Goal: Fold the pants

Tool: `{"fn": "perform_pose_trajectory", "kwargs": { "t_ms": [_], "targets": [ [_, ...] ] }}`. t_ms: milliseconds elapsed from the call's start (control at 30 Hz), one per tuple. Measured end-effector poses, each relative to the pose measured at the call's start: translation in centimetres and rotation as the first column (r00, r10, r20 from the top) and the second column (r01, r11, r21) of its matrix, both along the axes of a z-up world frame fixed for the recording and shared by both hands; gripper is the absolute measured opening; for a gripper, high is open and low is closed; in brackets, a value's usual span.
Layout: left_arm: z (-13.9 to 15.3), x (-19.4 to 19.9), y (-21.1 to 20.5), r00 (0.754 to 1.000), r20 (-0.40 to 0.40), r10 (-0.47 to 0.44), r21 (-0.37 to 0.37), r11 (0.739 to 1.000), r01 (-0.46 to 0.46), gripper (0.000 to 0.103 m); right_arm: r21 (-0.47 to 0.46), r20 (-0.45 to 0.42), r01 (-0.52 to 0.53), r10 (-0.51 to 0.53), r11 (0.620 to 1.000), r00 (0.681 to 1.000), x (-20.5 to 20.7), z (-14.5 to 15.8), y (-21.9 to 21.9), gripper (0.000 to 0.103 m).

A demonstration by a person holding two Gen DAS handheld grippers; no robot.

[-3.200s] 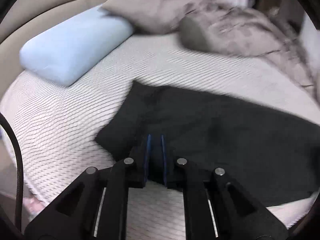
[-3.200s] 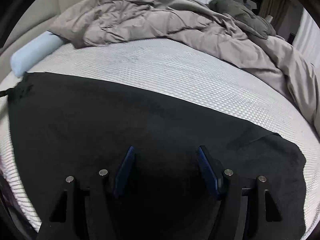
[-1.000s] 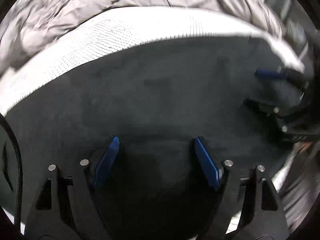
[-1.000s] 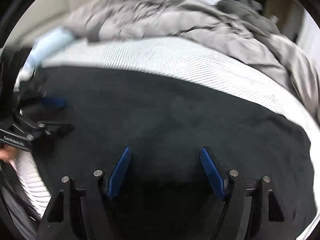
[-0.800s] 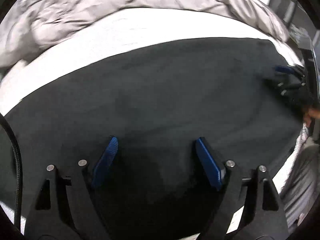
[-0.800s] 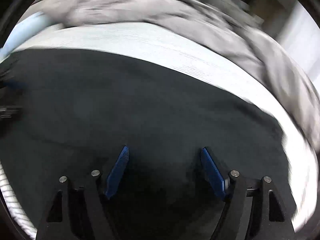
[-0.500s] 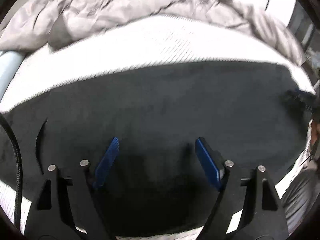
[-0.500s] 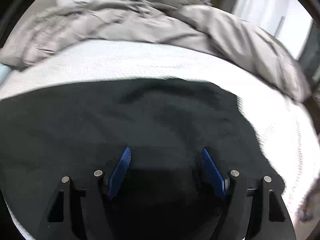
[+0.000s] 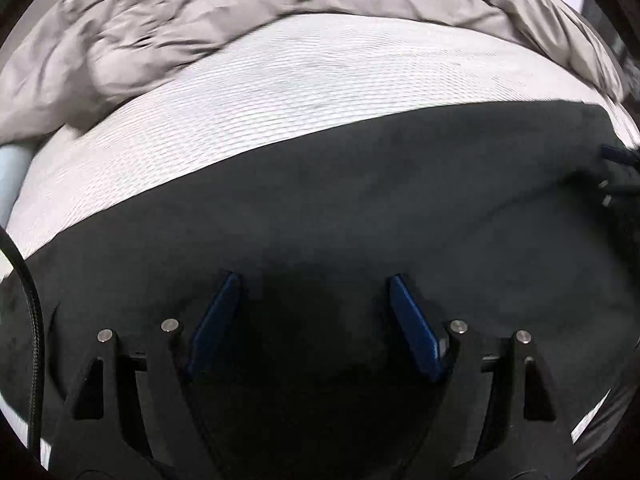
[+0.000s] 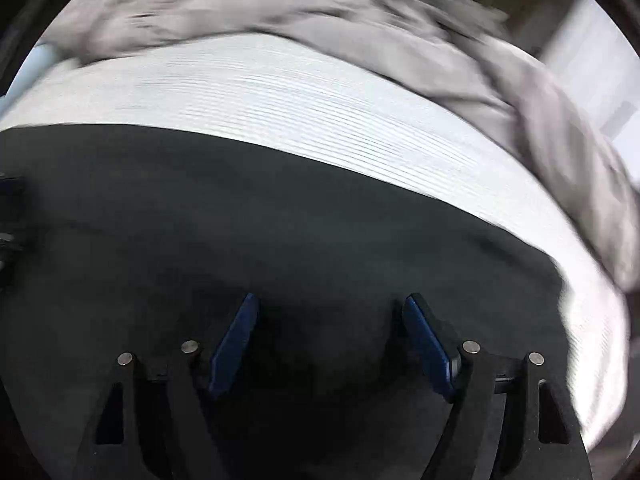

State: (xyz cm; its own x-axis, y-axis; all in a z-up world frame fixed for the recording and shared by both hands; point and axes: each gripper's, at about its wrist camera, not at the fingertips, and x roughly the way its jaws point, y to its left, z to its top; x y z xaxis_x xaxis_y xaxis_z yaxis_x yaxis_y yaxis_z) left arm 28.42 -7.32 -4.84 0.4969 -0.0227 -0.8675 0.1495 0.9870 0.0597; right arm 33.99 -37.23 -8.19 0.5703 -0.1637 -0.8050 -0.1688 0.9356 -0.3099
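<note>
A: Where are the dark charcoal fabric pants (image 9: 360, 208)?
B: Flat across the lower frame, on the bed's white ribbed mattress (image 9: 280, 92).
A: Around them?
B: A rumpled grey duvet (image 9: 168, 28) along the top. Left tongs (image 9: 312, 320) and right tongs (image 10: 332, 336) spread, empty.

Soft even light, fisheye-bent edges, motion blur heaviest in right view.

Black pants (image 9: 360, 200) flat, spread across mattress (image 9: 300, 80).
</note>
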Motion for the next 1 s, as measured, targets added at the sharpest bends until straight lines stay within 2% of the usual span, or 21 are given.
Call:
{"fn": "perform_pose_trajectory", "kwargs": {
  "t_ms": [100, 133, 200, 233, 300, 367, 400, 467, 500, 567, 633, 700, 767, 833, 900, 1000],
  "targets": [
    [-0.3, -1.5, 2.6, 0.998, 0.010, 0.055, 0.004, 0.998, -0.055, 0.077, -0.014, 0.033, 0.179, -0.179, 0.984, 0.983, -0.1, -0.1, -7.6, 0.075],
    [-0.3, -1.8, 3.3, 0.998, 0.012, 0.061, 0.002, 0.998, -0.061, 0.077, 0.038, 0.031, 0.204, -0.205, 0.978, 0.978, -0.6, 0.1, -9.9, 0.076],
    [0.2, -2.6, 3.7, 0.996, 0.026, 0.080, 0.003, 0.997, -0.080, 0.074, 0.055, 0.054, 0.241, -0.244, 0.969, 0.968, -1.6, 0.4, -12.4, 0.076],
    [0.5, -3.0, 3.6, 0.997, 0.034, 0.076, -0.004, 0.997, -0.076, 0.070, 0.072, 0.068, 0.229, -0.234, 0.971, 0.970, -2.4, 0.6, -13.0, 0.076],
    [1.8, -4.3, 2.1, 0.999, 0.046, 0.026, -0.044, 0.999, -0.024, 0.068, 0.124, 0.084, 0.172, -0.183, 0.977, 0.980, -4.0, 1.5, -12.8, 0.077],
    [3.4, -6.6, -1.0, 0.992, 0.106, -0.070, -0.105, 0.991, 0.082, 0.069, 0.188, 0.097, 0.092, -0.112, 0.978, 0.989, -4.8, 2.5, -12.4, 0.077],
    [3.7, -7.5, -2.6, 0.984, 0.119, -0.133, -0.134, 0.980, 0.149, 0.071, 0.208, 0.099, 0.045, -0.067, 0.977, 0.993, -5.5, 2.7, -11.9, 0.077],
    [3.1, -8.6, -6.0, 0.952, 0.063, -0.300, -0.192, 0.932, 0.307, 0.073, 0.199, 0.062, -0.035, 0.023, 0.979, 0.998, -7.0, 2.4, -10.0, 0.077],
    [2.8, -8.7, -7.0, 0.942, 0.044, -0.333, -0.198, 0.921, 0.335, 0.073, 0.146, 0.016, -0.051, 0.049, 0.988, 0.999, -7.4, 1.5, -8.9, 0.077],
    [1.8, -8.9, -9.0, 0.926, 0.024, -0.377, -0.179, 0.910, 0.375, 0.073, 0.054, -0.017, -0.103, 0.104, 0.993, 0.994, -8.3, 0.1, -7.7, 0.076],
    [0.4, -8.7, -9.9, 0.918, -0.005, -0.396, -0.133, 0.911, 0.392, 0.074, 0.043, -0.015, -0.129, 0.129, 0.991, 0.991, -8.9, 0.1, -8.1, 0.076],
    [-0.5, -8.1, -9.6, 0.917, -0.010, -0.398, -0.128, 0.910, 0.393, 0.078, 0.055, -0.009, -0.111, 0.112, 0.992, 0.994, -9.7, 0.5, -10.2, 0.076],
    [-0.7, -8.0, -9.1, 0.918, 0.007, -0.397, -0.116, 0.911, 0.395, 0.084, 0.013, 0.018, -0.007, 0.007, 1.000, 1.000, -10.3, 0.3, -13.4, 0.076],
    [-1.0, -8.1, -8.4, 0.919, 0.014, -0.394, -0.109, 0.913, 0.393, 0.087, 0.119, 0.036, 0.084, -0.088, 0.989, 0.995, -11.1, 0.1, -17.2, 0.076],
    [-1.3, -8.8, -8.1, 0.923, 0.022, -0.384, -0.113, 0.916, 0.384, 0.087, 0.280, 0.027, 0.176, -0.191, 0.944, 0.981, -11.5, 0.0, -20.9, 0.078],
    [-1.1, -9.2, -7.8, 0.929, 0.037, -0.368, -0.121, 0.921, 0.369, 0.087, 0.461, 0.003, 0.210, -0.238, 0.862, 0.971, -12.5, 0.5, -23.2, 0.079]
  ]
}}
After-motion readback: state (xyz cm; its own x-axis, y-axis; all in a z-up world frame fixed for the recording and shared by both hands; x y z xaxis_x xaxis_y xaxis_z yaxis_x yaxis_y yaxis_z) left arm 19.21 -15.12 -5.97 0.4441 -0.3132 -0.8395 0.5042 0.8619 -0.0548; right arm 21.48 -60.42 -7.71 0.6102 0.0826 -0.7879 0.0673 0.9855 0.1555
